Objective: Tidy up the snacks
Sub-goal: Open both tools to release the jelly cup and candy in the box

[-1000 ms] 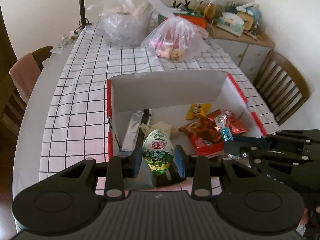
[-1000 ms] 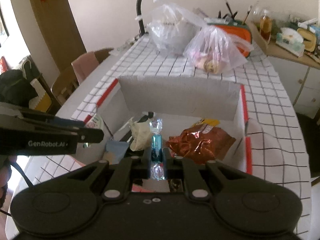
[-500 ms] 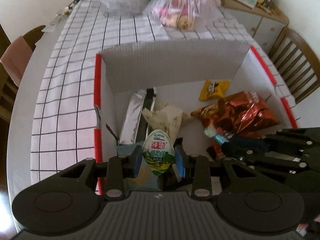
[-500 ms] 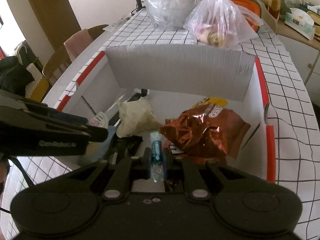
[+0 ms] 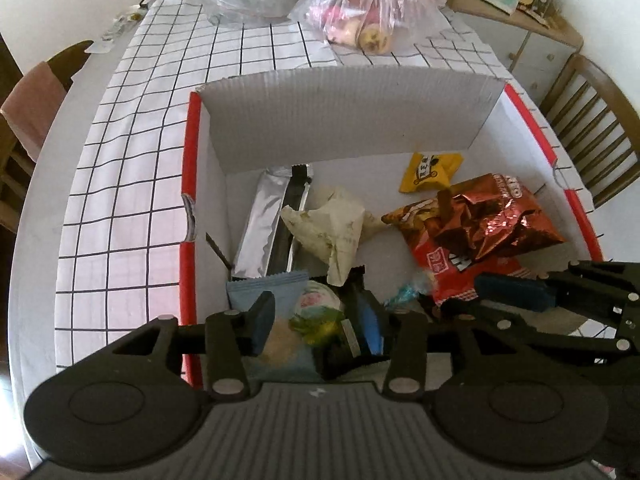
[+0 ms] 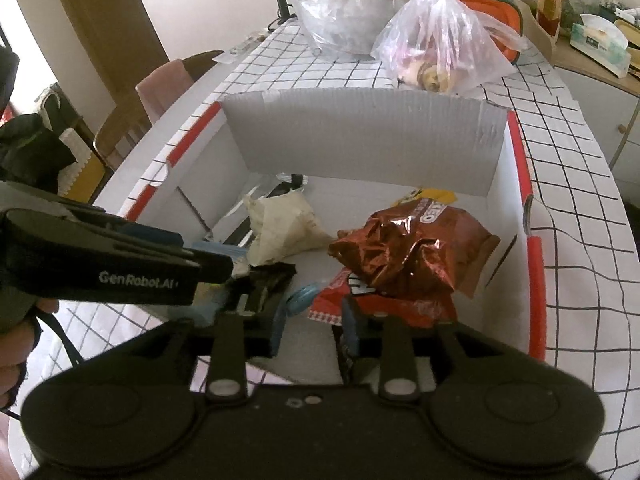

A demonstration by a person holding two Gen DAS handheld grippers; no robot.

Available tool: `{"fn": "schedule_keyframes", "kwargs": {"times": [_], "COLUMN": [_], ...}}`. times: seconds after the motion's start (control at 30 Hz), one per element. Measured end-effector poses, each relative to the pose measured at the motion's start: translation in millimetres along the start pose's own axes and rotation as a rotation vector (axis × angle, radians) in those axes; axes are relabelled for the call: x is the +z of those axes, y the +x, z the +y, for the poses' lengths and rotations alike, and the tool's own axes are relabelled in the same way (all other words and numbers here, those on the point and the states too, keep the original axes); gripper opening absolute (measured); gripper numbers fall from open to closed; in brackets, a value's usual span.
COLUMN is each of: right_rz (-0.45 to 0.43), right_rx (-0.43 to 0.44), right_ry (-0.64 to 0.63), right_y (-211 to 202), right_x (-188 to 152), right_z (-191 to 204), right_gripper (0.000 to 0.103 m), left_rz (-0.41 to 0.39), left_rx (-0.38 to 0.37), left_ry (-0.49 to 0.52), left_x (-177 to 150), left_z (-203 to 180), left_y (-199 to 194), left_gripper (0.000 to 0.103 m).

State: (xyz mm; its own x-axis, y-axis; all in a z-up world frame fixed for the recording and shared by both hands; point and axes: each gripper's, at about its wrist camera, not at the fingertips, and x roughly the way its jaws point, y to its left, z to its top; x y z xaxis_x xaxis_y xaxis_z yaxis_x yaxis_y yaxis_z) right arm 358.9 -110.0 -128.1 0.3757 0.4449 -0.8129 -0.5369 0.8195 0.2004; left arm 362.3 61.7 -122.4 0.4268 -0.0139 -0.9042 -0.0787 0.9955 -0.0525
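From the left wrist, the left gripper hangs low over the near left corner of the cardboard box, which sits on the checked tablecloth; its jaws have just been opening, and the egg-shaped green-and-white snack lies between them, tipped on its side on a pale blue packet, with a clear gap to each blue pad, so it reads as let go rather than gripped; the low position suits a gentle drop into the box. Farther in lie a silver wrapper, a crumpled cream wrapper, a yellow sachet and a red foil bag, all loose on the floor of the box.

From the right wrist, the right gripper points down into the near side of the same box; its jaws have just been opening too, and they stand apart with nothing pressed between the pads; the teal-wrapped candy lies just ahead of the left pad, resting free beside the red foil bag, apparently released there so the small sweets gather near the front. The left gripper crosses the left of this view, held by a hand.
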Motion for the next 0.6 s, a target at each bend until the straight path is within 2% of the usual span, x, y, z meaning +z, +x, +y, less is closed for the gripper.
{"fn": "schedule_keyframes", "kwargs": {"times": [0.07, 0.33, 0.43, 0.6], "right_rz": [-0.011, -0.073, -0.099, -0.145], "right_rx": [0.001, 0.0, -0.001, -0.011], "right_ry": [-0.001, 0.008, 0.014, 0.016], "right_y": [-7, -43, -56, -80], "right_x": [-1, -10, -15, -24], "right_z": [3, 13, 17, 27], "right_gripper": [0.035, 0.046, 0.048, 0.058], "left_rz": [-0.014, -0.079, -0.117, -0.167], "left_rx": [-0.008, -0.029, -0.036, -0.066], "left_ry": [-0.005, -0.007, 0.002, 0.016], "left_x": [-3, -18, -25, -38], "left_z": [1, 0, -2, -5], "left_y": [-7, -40, -56, -81], "left_gripper": [0.05, 0.051, 0.06, 0.062]}}
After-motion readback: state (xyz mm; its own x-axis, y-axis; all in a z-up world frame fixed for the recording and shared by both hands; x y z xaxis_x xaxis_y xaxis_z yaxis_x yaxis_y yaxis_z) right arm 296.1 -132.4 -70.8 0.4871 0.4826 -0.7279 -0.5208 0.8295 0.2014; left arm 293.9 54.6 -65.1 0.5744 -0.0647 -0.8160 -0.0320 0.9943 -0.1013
